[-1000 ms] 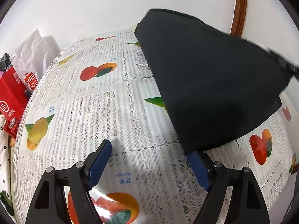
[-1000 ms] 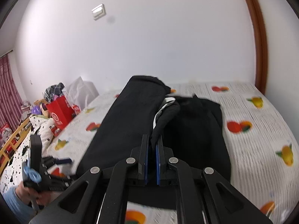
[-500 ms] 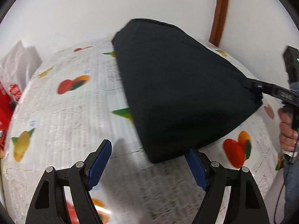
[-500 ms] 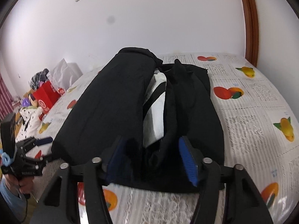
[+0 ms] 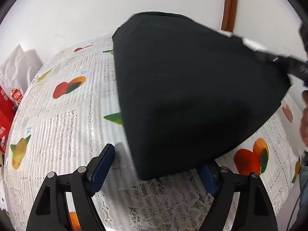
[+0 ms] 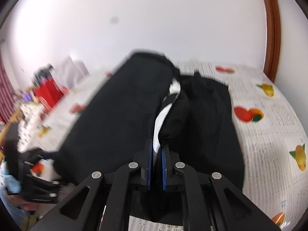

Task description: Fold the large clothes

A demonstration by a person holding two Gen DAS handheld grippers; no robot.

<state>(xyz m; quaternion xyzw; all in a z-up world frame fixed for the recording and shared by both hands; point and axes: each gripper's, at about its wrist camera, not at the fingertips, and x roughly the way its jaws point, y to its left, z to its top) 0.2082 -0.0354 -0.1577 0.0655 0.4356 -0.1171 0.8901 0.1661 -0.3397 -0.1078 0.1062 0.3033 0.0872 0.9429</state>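
A large black garment (image 5: 182, 96) lies on the fruit-print lace tablecloth (image 5: 67, 119). My left gripper (image 5: 156, 158) stands wide at the garment's near corner, its jaws opening. That corner lies between the blue pads (image 5: 102, 165) without being pressed, and it covers part of the right pad. In the right wrist view the garment (image 6: 119, 115) is doubled lengthwise, with a white inner layer (image 6: 159, 121) showing in the crease. My right gripper (image 6: 156, 144) has its jaws closing tight on that raised fold. From the left wrist the right gripper (image 5: 277, 59) shows blurred, holding the garment's far corner up.
A red bag (image 5: 7, 104) and a white plastic bag (image 5: 17, 71) stand past the table's left end. A brown door frame (image 5: 230, 5) runs up the white wall. A person's hand (image 5: 304, 119) is at the right edge. The left gripper (image 6: 34, 171) shows blurred at lower left.
The right gripper stood open over the fold half a second ago and has shut on it again. The garment's corner has slid further between the left fingers.
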